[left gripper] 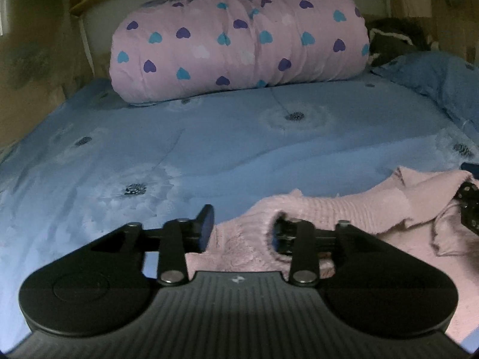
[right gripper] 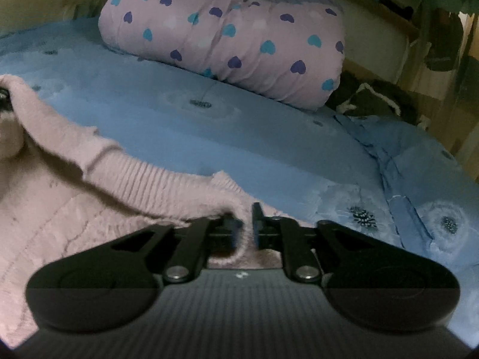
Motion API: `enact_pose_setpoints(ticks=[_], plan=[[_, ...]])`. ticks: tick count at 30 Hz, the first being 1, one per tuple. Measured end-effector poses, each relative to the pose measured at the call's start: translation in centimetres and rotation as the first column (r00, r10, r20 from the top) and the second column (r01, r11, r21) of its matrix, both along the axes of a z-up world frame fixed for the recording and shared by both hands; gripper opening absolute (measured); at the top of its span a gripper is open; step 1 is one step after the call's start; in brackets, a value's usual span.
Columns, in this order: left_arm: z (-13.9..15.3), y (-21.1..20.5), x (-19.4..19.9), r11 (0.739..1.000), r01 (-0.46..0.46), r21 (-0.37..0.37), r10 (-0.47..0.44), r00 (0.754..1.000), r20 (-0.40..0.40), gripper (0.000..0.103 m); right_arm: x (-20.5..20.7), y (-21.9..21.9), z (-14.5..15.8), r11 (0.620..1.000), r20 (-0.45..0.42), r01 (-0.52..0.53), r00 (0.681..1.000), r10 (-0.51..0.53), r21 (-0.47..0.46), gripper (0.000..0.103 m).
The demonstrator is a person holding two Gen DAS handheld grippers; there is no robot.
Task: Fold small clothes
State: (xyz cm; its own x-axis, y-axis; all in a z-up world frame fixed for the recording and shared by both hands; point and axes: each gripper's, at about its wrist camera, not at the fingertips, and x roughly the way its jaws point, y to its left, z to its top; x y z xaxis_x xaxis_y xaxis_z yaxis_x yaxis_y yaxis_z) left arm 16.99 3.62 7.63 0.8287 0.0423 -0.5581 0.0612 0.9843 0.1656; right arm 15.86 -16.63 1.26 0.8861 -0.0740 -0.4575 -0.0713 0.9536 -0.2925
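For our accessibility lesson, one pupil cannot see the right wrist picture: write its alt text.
The right gripper has a fold of a pink knitted sweater between its slightly parted jaws, on a bed with a blue flowered cover. Behind lies a rolled pink quilt with hearts, and dark clothing sits at the bed's right edge.

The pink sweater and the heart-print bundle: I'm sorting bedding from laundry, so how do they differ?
The pink sweater is plain ribbed knit, lying rumpled and low near the grippers; the heart-print bundle is smooth fabric with purple and teal hearts, rolled plump at the far end. Both are pink and rest on the blue bedspread.
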Motion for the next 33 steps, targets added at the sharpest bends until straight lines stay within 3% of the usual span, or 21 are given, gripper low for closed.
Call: enact_pose_setpoints(ticks=[1, 7, 10, 15, 24, 30, 33], plan=[[0.4, 0.0, -0.3, 1.0, 0.003, -0.009, -0.003, 1.0, -0.003, 0.046, -0.1, -0.2, 0.5, 1.0, 0.004, 0.006, 1.0, -0.006, 0.007, 0.035], [2.5, 0.2, -2.7, 0.998, 0.03, -0.061, -0.031, 1.0, -0.006, 0.05, -2.4, -1.8, 3.5, 0.999, 0.004, 0.004, 1.0, -0.005, 0.052, 0.036], [3.6, 0.0, -4.2, 0.998, 0.052, -0.026, -0.051, 0.999, 0.008, 0.06, -3.8, -2.1, 4.3, 0.998, -0.013, -0.032, 0.999, 0.033, 0.061, 0.036], [4.3, -0.5, -6.1, 0.994, 0.106, 0.005, -0.106, 0.994, 0.005, 0.063, -5.3, -2.1, 4.3, 0.99, -0.03, -0.089, 0.995, 0.093, 0.108, 0.036], [0.9, -0.2, -6.4, 0.982, 0.19, -0.012, -0.19, 0.98, -0.063, 0.065, -5.3, -1.4, 1.8, 0.976, -0.111, -0.215, 0.97, 0.218, 0.032, 0.037], [-1.7, -0.3, -5.6, 0.979, 0.201, 0.043, -0.196, 0.975, -0.103, 0.065, -4.8, -1.0, 1.0, 0.968, -0.129, -0.252, 0.96, 0.247, -0.02, 0.037], [-2.4, -0.1, -5.0, 0.982, 0.186, 0.041, -0.181, 0.978, -0.101, 0.065, -4.7, -1.3, 0.6, 0.968, -0.129, -0.252, 0.96, 0.248, -0.013, 0.044]])
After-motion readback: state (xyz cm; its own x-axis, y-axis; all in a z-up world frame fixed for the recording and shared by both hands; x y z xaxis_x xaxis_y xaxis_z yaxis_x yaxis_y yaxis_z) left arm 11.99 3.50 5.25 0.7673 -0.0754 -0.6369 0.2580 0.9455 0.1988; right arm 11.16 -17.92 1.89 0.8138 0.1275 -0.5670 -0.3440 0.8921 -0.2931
